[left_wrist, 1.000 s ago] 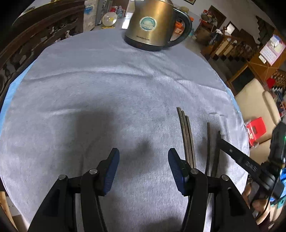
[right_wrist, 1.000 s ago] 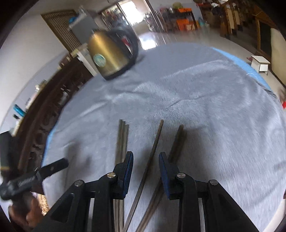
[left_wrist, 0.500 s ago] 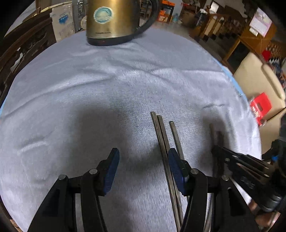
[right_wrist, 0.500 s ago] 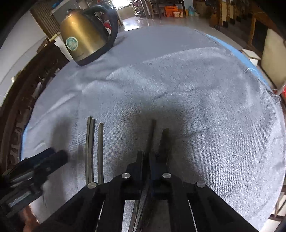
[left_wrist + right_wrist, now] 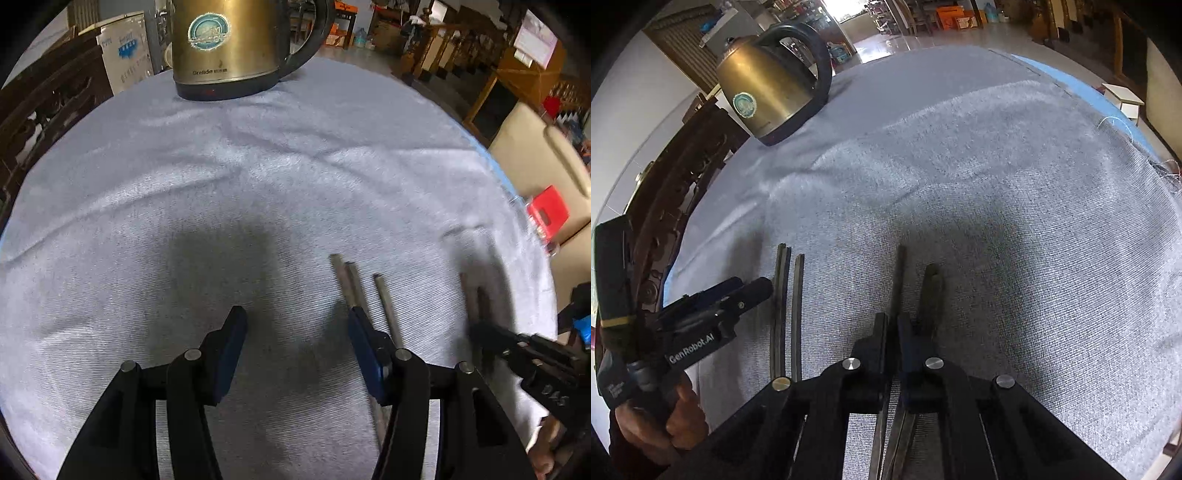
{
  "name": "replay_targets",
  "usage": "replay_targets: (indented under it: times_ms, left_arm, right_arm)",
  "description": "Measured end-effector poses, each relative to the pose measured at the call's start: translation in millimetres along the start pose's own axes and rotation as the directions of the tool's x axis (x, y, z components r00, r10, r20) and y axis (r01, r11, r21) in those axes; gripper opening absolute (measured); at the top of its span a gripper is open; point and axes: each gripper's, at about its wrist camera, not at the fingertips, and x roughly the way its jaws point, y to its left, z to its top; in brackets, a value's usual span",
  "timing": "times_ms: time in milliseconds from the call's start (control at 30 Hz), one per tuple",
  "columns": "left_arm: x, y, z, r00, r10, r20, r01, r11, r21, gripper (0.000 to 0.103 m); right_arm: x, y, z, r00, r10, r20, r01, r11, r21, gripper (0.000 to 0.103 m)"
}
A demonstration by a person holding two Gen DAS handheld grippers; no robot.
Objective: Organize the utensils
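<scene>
Three dark chopsticks (image 5: 384,299) lie side by side on the grey cloth (image 5: 258,166), their far tips just past my left gripper's right pad. My left gripper (image 5: 295,332) stands open over bare cloth with nothing between its blue pads. In the right wrist view the same three chopsticks (image 5: 781,295) lie at the left, next to the left gripper (image 5: 753,291) held in a hand. My right gripper (image 5: 893,321) is shut on one dark chopstick (image 5: 900,277) that runs forward between its pads. A second chopstick (image 5: 932,291) lies just to the right of it.
A brass-coloured electric kettle (image 5: 229,48) with a black handle stands at the far side of the round table. A carved wooden chair back (image 5: 48,103) is at the left edge. A beige seat (image 5: 535,158) and a red packet (image 5: 546,214) are beyond the right edge.
My right gripper's jaws have closed on the chopstick that lay between them. My left gripper has shifted across the cloth, so the three chopsticks now sit closer to its right pad.
</scene>
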Motion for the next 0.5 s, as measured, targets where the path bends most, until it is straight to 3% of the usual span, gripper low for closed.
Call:
replay_targets:
  times_ms: [133, 233, 367, 500]
  left_arm:
    - [-3.1, -7.6, 3.6, 0.999, -0.030, 0.031, 0.030, 1.000, -0.006, 0.058]
    - [10.6, -14.5, 4.6, 0.999, 0.031, -0.012, -0.030, 0.999, 0.039, 0.060]
    - [6.7, -4.9, -1.3, 1.000, 0.030, -0.004, -0.030, 0.998, 0.049, 0.060]
    - [4.4, 6.9, -7.5, 0.997, 0.083, -0.007, -0.082, 0.994, 0.078, 0.060]
  right_arm:
    - [0.7, -2.4, 0.8, 1.000, 0.012, -0.002, -0.012, 1.000, 0.005, 0.006]
    - [0.8, -1.3, 0.5, 1.000, 0.008, -0.002, -0.008, 1.000, -0.003, 0.006]
    - [1.4, -1.5, 1.7, 1.000, 0.011, -0.005, -0.011, 1.000, -0.004, 0.006]
    - [1.8, -2.0, 2.1, 1.000, 0.017, -0.005, -0.017, 1.000, -0.002, 0.006]
